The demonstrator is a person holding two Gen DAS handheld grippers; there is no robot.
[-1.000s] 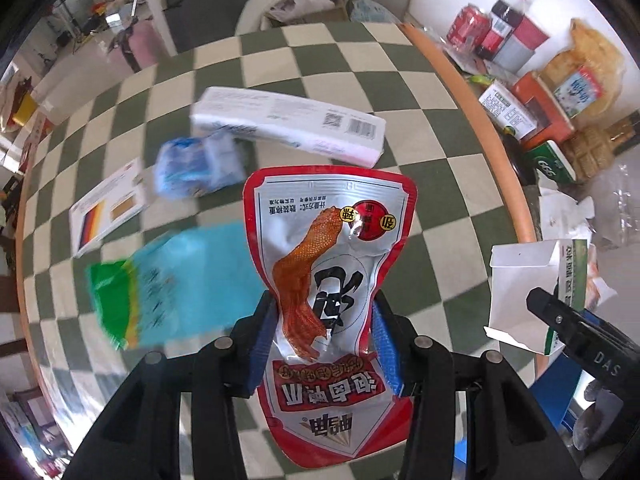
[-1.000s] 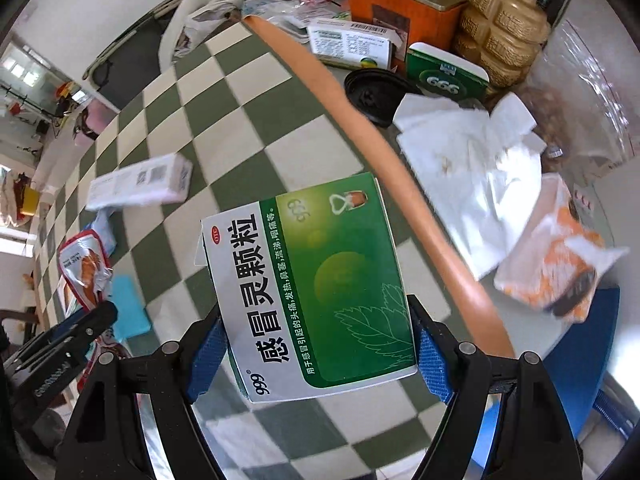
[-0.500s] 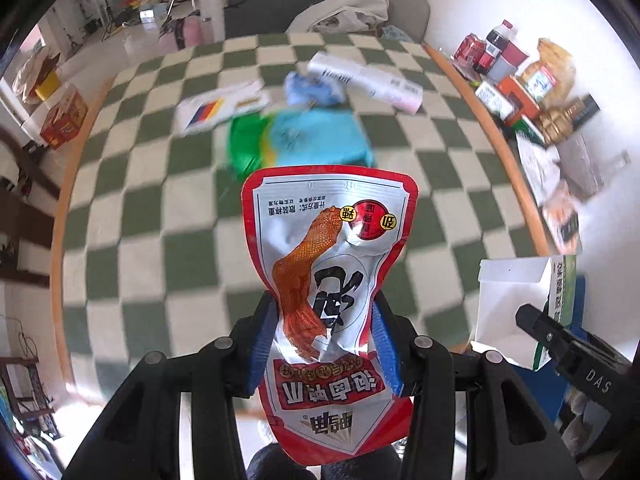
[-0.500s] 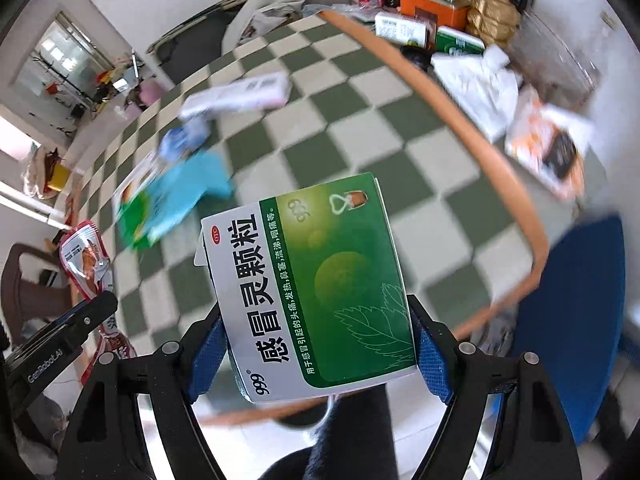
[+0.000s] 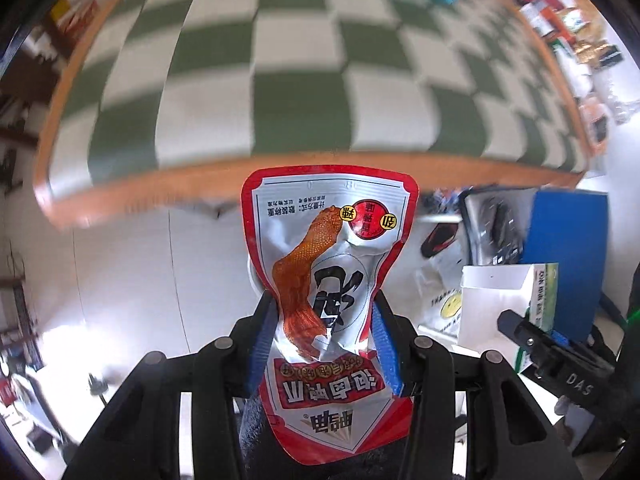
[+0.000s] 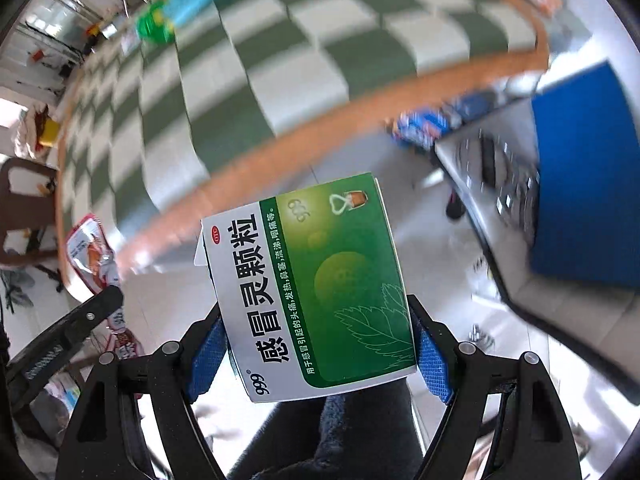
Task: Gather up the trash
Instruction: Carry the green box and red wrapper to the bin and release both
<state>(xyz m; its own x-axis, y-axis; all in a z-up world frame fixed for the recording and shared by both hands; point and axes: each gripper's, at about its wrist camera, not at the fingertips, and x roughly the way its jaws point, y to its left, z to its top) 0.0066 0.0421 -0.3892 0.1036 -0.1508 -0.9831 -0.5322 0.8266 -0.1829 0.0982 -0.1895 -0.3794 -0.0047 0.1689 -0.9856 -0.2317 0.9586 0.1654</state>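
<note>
Now mid-carry, by the look of it: both pieces of trash already lifted and off the checked table [image 5: 304, 60], past its near orange rim, above pale floor. Left gripper [image 5: 320, 332] clenched on the red-and-silver snack pouch [image 5: 328, 280], blue pads [image 5: 264, 340] pinching its waist so the foil crumples inward, printed top end fanning out beyond the tips. Right gripper [image 6: 316, 344] clamped across the green medicine box [image 6: 320, 280], jaws spread wide to take its width, box flat-faced to the camera and tilted a little. Both tools aimed steeply downward over the floor, side by side, each visible at the edge of the other's view.

Next move, as a judgement: finding a bin or bag and bringing both loads over its mouth before letting go. No bin clearly identifiable; a blue panel [image 6: 584, 184] and a grey tray-like surface at right, too blurred to name. More trash waiting at the far side of the table, notably a cyan-and-green wrapper [image 6: 192, 4]. Release best held back until over a receptacle, since a light pouch may flutter aside.
</note>
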